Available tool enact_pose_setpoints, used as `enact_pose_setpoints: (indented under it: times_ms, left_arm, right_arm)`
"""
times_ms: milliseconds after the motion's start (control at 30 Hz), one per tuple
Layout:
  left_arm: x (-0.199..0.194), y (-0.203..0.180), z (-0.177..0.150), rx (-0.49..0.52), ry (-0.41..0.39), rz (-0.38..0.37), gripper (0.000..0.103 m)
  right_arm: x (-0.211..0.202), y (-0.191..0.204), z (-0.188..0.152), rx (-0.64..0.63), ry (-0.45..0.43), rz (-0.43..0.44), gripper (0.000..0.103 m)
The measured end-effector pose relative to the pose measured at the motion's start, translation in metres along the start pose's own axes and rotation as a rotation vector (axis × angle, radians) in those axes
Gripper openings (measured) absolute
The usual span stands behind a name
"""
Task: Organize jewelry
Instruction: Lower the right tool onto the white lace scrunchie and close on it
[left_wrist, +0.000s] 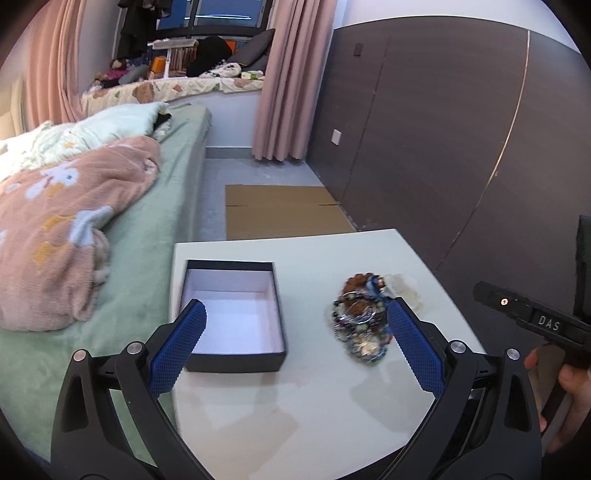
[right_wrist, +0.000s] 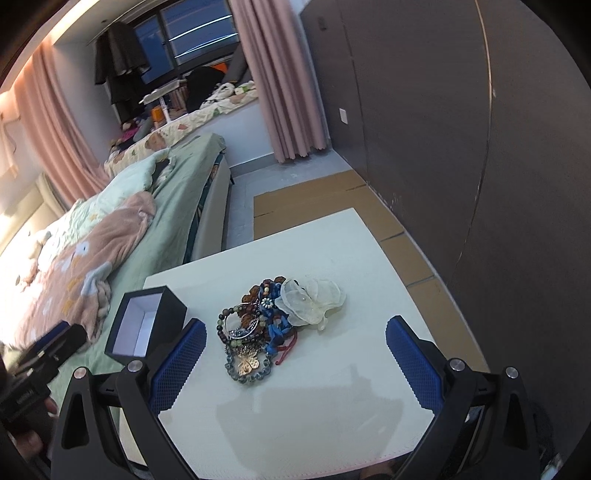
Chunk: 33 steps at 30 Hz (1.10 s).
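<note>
A pile of jewelry with bead bracelets, a brown pendant and blue pieces lies on the white table. A sheer cream flower piece lies at the pile's far right. An open black box with a white inside sits left of the pile and holds nothing. My left gripper is open above the table, one finger over the box, the other beside the pile. My right gripper is open, with the pile between its fingers and a little ahead; the box is at its left.
A bed with green sheet and pink blanket runs along the table's left side. Flat cardboard lies on the floor beyond the table. A dark wardrobe wall stands on the right. The right gripper's body shows at the far right.
</note>
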<state>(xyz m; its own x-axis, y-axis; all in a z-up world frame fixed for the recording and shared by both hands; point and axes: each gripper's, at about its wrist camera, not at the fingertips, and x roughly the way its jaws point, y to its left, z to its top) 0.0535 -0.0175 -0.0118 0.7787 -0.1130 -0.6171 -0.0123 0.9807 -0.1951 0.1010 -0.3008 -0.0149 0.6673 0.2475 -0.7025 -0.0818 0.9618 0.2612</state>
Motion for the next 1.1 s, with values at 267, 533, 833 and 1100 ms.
enact_pose_setpoints:
  times_ms: [267, 533, 833, 1100]
  left_arm:
    - [0.037, -0.027, 0.003, 0.006, 0.029, -0.071, 0.083]
    - [0.088, -0.034, 0.001, -0.027, 0.177, -0.142, 0.050]
    - [0.132, -0.029, -0.002, -0.081, 0.297, -0.143, 0.026]
    - [0.156, -0.028, -0.004, -0.063, 0.345, -0.122, 0.024]
  right_arm:
    - [0.034, -0.023, 0.008, 0.180, 0.092, 0.057, 0.082]
    - [0.078, -0.041, 0.009, 0.315, 0.203, 0.115, 0.063]
    - [0.114, -0.045, 0.010, 0.425, 0.288, 0.173, 0.053]
    - [0.134, -0.041, 0.018, 0.431, 0.322, 0.184, 0.050]
